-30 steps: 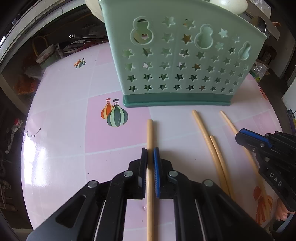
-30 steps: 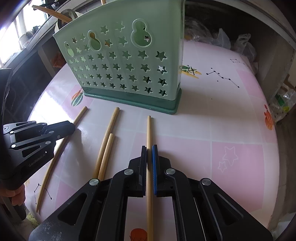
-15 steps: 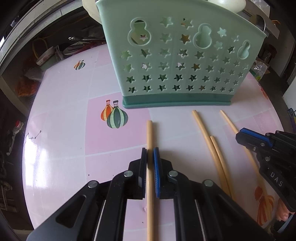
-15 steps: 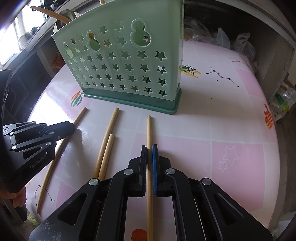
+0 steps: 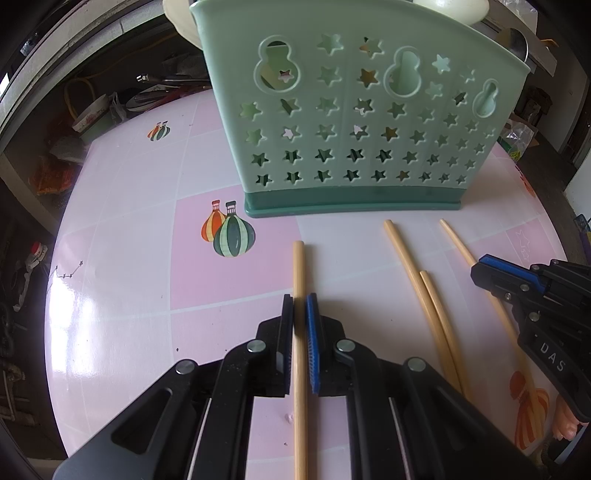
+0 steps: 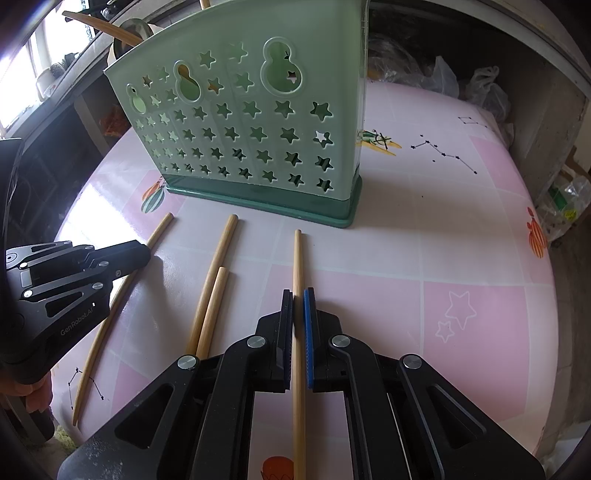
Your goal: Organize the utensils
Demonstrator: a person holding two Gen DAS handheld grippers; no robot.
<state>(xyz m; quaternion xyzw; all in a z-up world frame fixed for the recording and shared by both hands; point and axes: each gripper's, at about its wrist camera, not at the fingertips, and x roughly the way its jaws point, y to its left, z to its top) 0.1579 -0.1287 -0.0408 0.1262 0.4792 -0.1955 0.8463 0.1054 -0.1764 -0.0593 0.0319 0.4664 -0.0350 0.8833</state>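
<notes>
- Nothing has shifted against the earlier frames: both grippers stay where they were, and the four chopsticks lie as before.
- The left gripper (image 5: 299, 306) is pressed onto the leftmost chopstick (image 5: 298, 266), pinching it where it lies on the pink surface (image 5: 129, 277).
- The right gripper (image 6: 298, 301) pinches the rightmost chopstick (image 6: 297, 258) the same way, just in front of the green holder (image 6: 240, 122).
- Two loose chopsticks (image 6: 212, 280) lie side by side between the gripped ones, touching along part of their length.
- Only the left wrist view shows the balloon print (image 5: 229, 232) beside the holder's base and a cream rounded thing (image 5: 454, 5) rising above its rim; what it is cannot be told.
- Only the right wrist view shows the holder's closed end wall, the star-line print (image 6: 443, 155) and a finger (image 6: 33, 395) under the left gripper.
- Through the star holes, little of the holder's contents can be made out.
</notes>
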